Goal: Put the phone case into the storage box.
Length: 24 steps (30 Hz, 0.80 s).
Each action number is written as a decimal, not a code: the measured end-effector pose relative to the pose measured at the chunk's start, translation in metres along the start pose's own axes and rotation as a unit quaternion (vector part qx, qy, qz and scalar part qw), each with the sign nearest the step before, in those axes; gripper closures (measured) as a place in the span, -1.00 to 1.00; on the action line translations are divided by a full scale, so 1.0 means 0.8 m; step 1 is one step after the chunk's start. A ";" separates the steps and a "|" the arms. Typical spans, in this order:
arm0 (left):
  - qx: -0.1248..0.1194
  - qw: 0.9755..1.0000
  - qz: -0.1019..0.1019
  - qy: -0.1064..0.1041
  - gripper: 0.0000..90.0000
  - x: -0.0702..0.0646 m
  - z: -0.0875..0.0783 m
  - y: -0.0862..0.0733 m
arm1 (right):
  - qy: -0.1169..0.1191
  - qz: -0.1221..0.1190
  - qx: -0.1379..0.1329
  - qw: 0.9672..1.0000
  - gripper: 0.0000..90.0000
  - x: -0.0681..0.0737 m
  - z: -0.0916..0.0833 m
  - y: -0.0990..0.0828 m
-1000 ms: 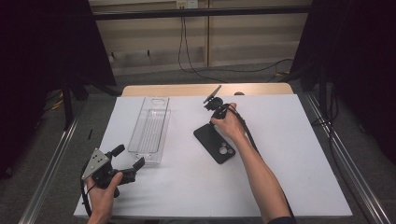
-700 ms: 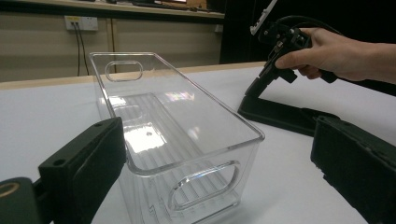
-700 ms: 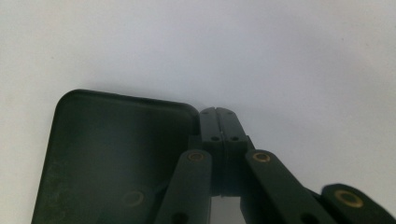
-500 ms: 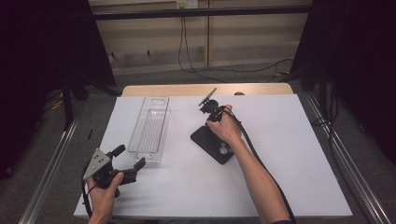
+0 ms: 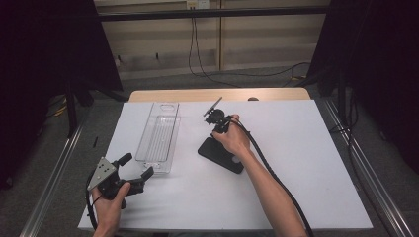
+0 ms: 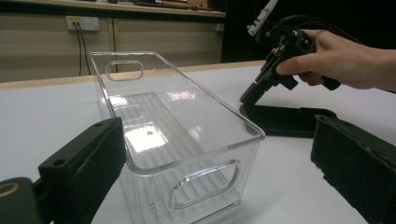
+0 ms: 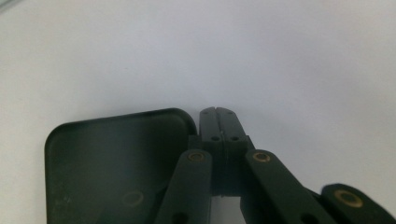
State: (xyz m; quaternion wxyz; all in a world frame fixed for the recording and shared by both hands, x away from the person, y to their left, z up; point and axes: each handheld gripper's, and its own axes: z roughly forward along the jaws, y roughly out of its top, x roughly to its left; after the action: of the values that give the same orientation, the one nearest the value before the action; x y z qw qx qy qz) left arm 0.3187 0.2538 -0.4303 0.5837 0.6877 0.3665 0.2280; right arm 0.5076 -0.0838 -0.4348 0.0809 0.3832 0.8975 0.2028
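**Right gripper closed at the edge of the black tray; left gripper open near the clear bin**

The right gripper [image 5: 221,129] is held by the right hand [image 5: 236,140] over the middle of the white table [image 5: 306,163]. It points down to the black flat tray [image 5: 221,154], which lies on the table a little right of the middle. In the right gripper view the two jaws are pressed together, with nothing between them. Their tips are at the tray's rounded corner [image 7: 116,158], just beside its rim, above the white surface. From this view I cannot tell if the tips touch the tray or the table. A thick black cable [image 5: 276,177] runs from this gripper along the forearm.

The left gripper [image 5: 132,167] is in the left hand [image 5: 111,205] at the near left corner of the table. Its jaws are wide apart and hold nothing. In the left gripper view they stand on both sides of the near end of a clear plastic bin [image 6: 177,135], but they do not touch it. The bin [image 5: 159,138] is long and narrow, with a handle slot at each short end. It stands upright to the left of the black tray, apart from it.
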 end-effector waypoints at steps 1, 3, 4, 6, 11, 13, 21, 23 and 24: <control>0.000 1.000 0.000 0.000 -0.92 0.000 0.000 0.000 | 0.000 0.000 0.000 1.000 1.00 0.000 0.000 0.000; 0.000 1.000 0.000 -0.001 -0.92 0.000 0.000 0.000 | 0.005 0.004 -0.005 1.000 1.00 0.003 0.001 0.000; 0.000 1.000 0.000 -0.001 -0.92 0.000 0.000 0.000 | 0.003 0.005 -0.003 1.000 1.00 0.006 0.000 0.000; 0.000 1.000 0.000 -0.001 -0.92 -0.001 0.001 0.000 | 0.009 0.005 -0.005 1.000 1.00 0.008 0.001 0.001; 0.000 1.000 -0.004 -0.001 -0.92 -0.001 0.001 0.000 | 0.009 -0.001 -0.009 1.000 1.00 0.016 0.002 0.002; 0.001 1.000 -0.002 -0.002 -0.92 -0.001 0.001 0.000 | 0.012 -0.001 -0.014 1.000 1.00 0.018 0.003 0.002; 0.001 1.000 -0.003 -0.002 -0.92 -0.001 0.001 0.000 | 0.016 -0.004 -0.024 1.000 1.00 0.028 0.006 0.006; 0.000 1.000 -0.004 -0.002 -0.92 -0.001 0.001 -0.001 | 0.022 -0.006 -0.027 0.999 1.00 0.028 0.006 0.005; 0.001 1.000 -0.003 -0.003 -0.92 -0.001 0.001 0.000 | 0.027 -0.005 -0.028 0.999 1.00 0.030 0.006 0.005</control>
State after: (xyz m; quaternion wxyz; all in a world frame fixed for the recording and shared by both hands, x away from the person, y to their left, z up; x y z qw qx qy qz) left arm 0.3186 0.2527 -0.4307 0.5847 0.6877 0.3673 0.2242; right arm 0.4951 -0.0625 -0.4375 0.0684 0.3706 0.8951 0.2382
